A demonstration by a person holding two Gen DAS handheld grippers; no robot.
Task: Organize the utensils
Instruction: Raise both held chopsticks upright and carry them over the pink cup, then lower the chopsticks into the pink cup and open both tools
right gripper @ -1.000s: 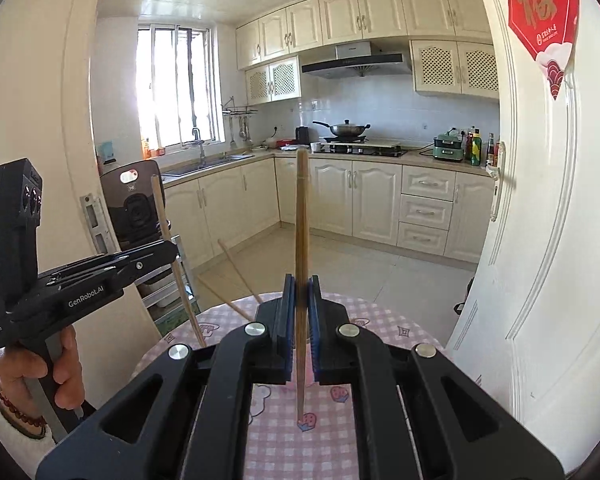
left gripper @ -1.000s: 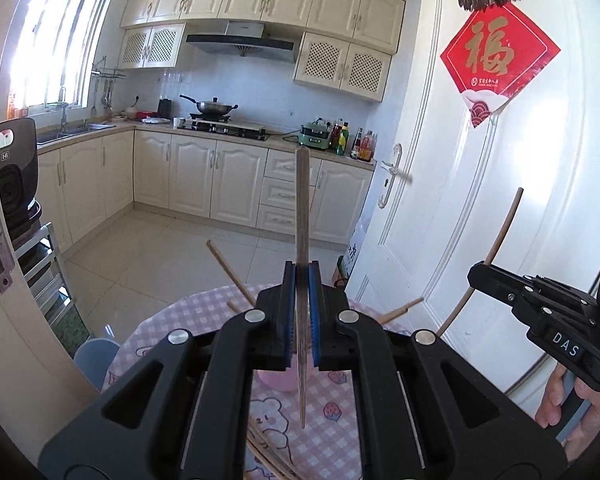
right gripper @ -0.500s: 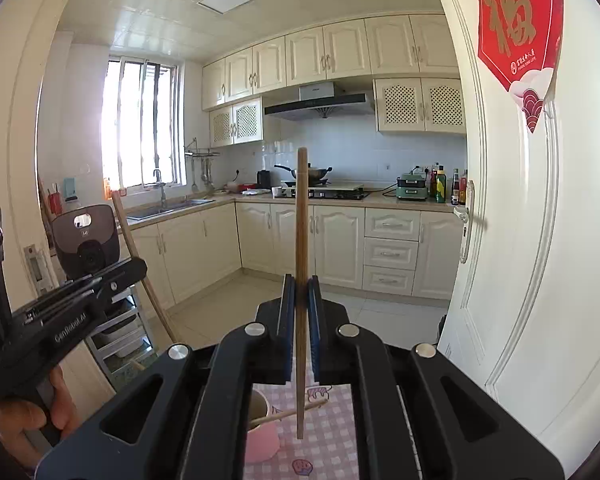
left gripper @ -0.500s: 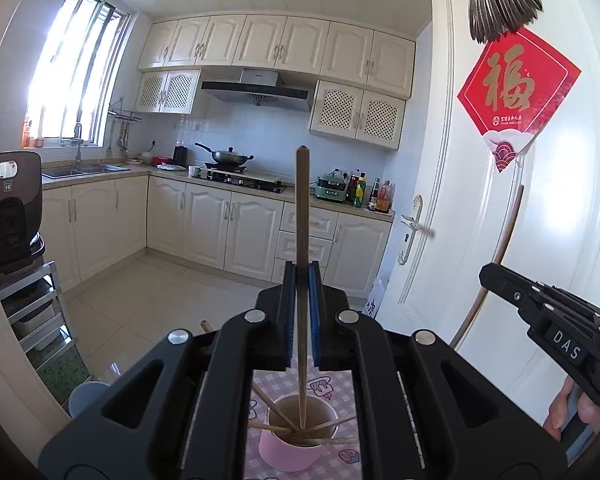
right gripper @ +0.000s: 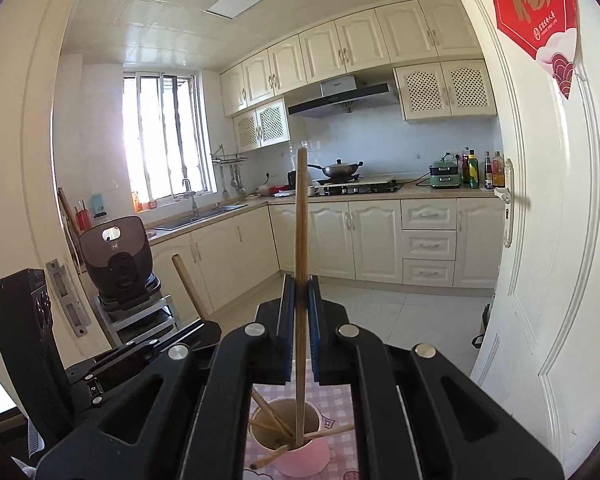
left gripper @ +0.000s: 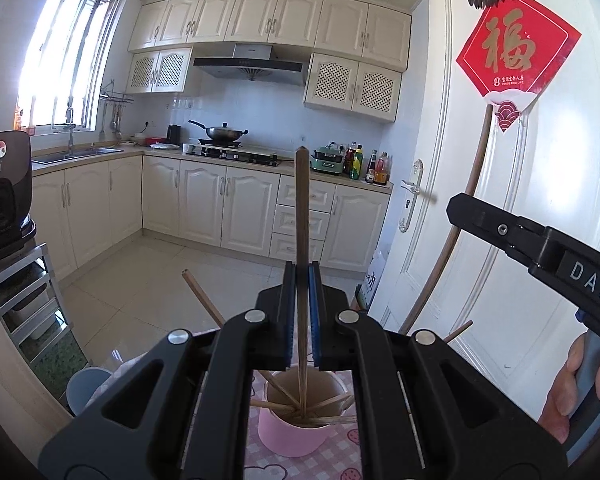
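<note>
Two hand-held grippers point forward and slightly down over a pink cup [left gripper: 296,434] that stands on a desk [left gripper: 340,466] covered in a pink checked cloth, in a cream-coloured kitchen.

The left hand-held gripper [left gripper: 302,316] is clamped shut on an upright wooden chopstick [left gripper: 301,216]; the stick's lower end reaches down into the cup's mouth. The right hand-held gripper [right gripper: 299,322] is likewise closed on its own upright chopstick [right gripper: 301,216], whose lower end also sits inside the cup [right gripper: 300,456].

Several loose chopsticks [left gripper: 324,404] already lean in the cup, fanning outward — some poke over its rim.

The left wrist view alone shows the right hand-held gripper from the side at the right edge, with the fingers of the person's right hand [left gripper: 580,392] around its handle, and its chopstick rising against a white door [left gripper: 540,200]. The right wrist view alone shows the left hand-held gripper's body at lower left and a dark rice cooker [right gripper: 118,256] on a rack behind it.
</note>
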